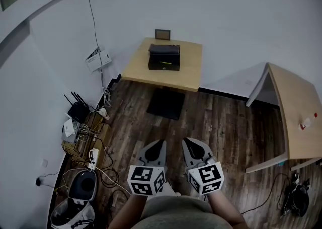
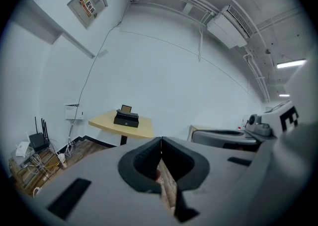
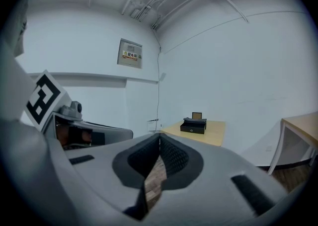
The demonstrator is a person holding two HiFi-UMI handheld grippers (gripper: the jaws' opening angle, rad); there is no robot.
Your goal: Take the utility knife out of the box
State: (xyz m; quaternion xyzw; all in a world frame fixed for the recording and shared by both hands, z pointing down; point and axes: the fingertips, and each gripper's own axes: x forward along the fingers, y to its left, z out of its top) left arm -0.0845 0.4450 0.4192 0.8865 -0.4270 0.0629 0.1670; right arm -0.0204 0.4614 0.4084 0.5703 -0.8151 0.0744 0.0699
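Both grippers closed and empty, the box far ahead of them.

The left gripper [image 1: 160,145] and the right gripper [image 1: 187,143] each have their jaws pressed together with nothing between them. They are held side by side close to the person's body, pointing forward and slightly down. Well ahead of both, across the wooden floor [image 1: 226,122], the black box [image 1: 164,57] sits on a small table [image 1: 190,72]. The utility knife cannot be made out in it from here.
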